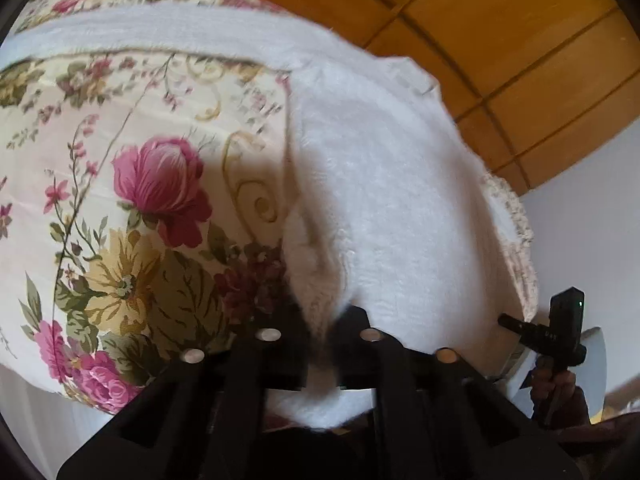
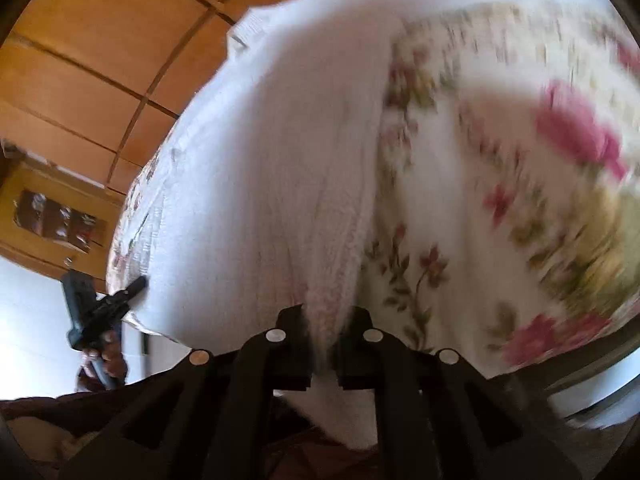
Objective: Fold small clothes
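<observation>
A bed covered with a cream floral bedspread (image 1: 132, 184) printed with pink roses, yellow blooms and green leaves carries the work. A fluffy white garment (image 1: 384, 208) lies directly on it, spread along the side nearest the wooden panelled wall, with a long white band stretching across the far end of the spread.

- My left gripper (image 1: 323, 330) is pinched tight on white cloth (image 1: 384, 200).
- My right gripper (image 2: 323, 330) grips the same cloth likewise.
</observation>
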Available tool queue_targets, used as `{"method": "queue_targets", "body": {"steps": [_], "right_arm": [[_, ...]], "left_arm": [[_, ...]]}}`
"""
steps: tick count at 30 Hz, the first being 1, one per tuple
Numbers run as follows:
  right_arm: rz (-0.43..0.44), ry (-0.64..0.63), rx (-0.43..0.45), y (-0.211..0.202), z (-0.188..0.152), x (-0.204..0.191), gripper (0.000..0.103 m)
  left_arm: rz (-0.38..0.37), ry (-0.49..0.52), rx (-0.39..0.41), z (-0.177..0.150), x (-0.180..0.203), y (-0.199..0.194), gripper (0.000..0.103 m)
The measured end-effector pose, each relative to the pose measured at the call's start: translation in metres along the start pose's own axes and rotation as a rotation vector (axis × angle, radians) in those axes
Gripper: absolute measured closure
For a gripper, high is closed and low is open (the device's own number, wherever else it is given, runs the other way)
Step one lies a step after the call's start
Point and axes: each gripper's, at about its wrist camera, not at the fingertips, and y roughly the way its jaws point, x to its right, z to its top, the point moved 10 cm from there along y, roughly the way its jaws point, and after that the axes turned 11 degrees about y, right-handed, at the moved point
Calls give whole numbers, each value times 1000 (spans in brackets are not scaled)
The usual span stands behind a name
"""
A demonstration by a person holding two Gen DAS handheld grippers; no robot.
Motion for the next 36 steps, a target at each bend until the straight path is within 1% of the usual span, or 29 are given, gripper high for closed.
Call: {"method": "queue_targets", "body": {"steps": [1, 2, 3, 4, 6, 7, 8, 9, 10, 12, 14, 15, 16, 18, 20, 21, 22, 23, 25, 26, 27, 28, 30, 31, 32, 33, 34, 35, 36], "right_arm": [[10, -18, 23, -10, 4, -6, 97], [42, -43, 65, -30, 9, -15, 97], [64, -65, 86, -43, 10, -21, 97], [54, -110, 97, -54, 9, -24, 97], [-23, -123, 54, -46, 1, -9, 97], [-65, -114, 16, -38, -7, 5, 97], [-131, -108, -31, -22, -19, 24, 97], [-172, -96, -57, -13, -24, 37, 97], [-195, -78, -74, -4, -28, 47, 98], [-199, -51, -97, 9, -34, 57, 98], [-234, -61, -88, 11, -32, 59, 96], [-235, -63, -86, 10, -28, 56, 90], [-236, -68, -80, 7, -24, 54, 77], [-252, -94, -2, -12, -9, 46, 56], [-233, -111, 66, -23, 9, 27, 54], [-217, -133, 97, -26, 18, 15, 47], [-198, -157, 118, -28, 19, 5, 38], [-174, -181, 131, -20, 26, -11, 36], [-124, -198, 125, 2, 34, -36, 36], [-104, -203, 116, 15, 36, -48, 36], [-93, -218, 106, 27, 36, -59, 36], [-85, -234, 97, 40, 36, -69, 36], [-59, -245, 53, 72, 27, -84, 36], [-59, -255, 29, 84, 21, -87, 36], [-73, -272, 13, 96, 15, -86, 36], [-78, -275, -12, 107, 8, -84, 36], [-88, -274, -39, 116, 1, -80, 36], [-128, -298, -48, 123, -5, -69, 36], [-144, -331, -35, 127, -7, -65, 36]], "left_arm": [[-18, 16, 22, 4, 7, -8, 98], [-33, 23, 36, 7, 12, -15, 98], [-56, 24, 51, 8, 17, -23, 98], [-92, 22, 68, 8, 23, -34, 98], [-95, 24, 63, 0, 25, -43, 99], [-93, 20, 42, -9, 23, -42, 99], [-81, 12, 19, -17, 19, -38, 99], [-60, 3, -18, -29, 15, -30, 99], [-56, 5, -42, -36, 14, -24, 99], [-1, 6, -76, -46, 8, -13, 99], [-19, 28, -94, -48, 13, -10, 98], [-32, 39, -98, -46, 17, -12, 97], [-28, 49, -101, -42, 18, -15, 89], [-13, 69, -83, -32, 19, -24, 84], [-22, 62, -26, -18, 16, -40, 84], [-36, 53, 17, -5, 17, -47, 84], [-31, 53, 40, 2, 17, -49, 84], [-22, 63, 60, 11, 19, -48, 81], [4, 77, 60, 29, 21, -34, 60], [18, 71, 59, 35, 19, -24, 56], [26, 62, 48, 37, 16, -16, 56], [46, 49, 20, 37, 11, -3, 56], [68, 40, -34, 25, 2, 10, 56], [52, 32, -65, 13, 1, 17, 66], [38, 30, -72, 6, 2, 17, 78], [37, 31, -65, 0, 2, 15, 94], [24, 31, -46, -6, 5, 11, 98], [13, 19, -38, -10, 6, 8, 98], [10, 0, -30, -13, 4, 4, 99]]}}
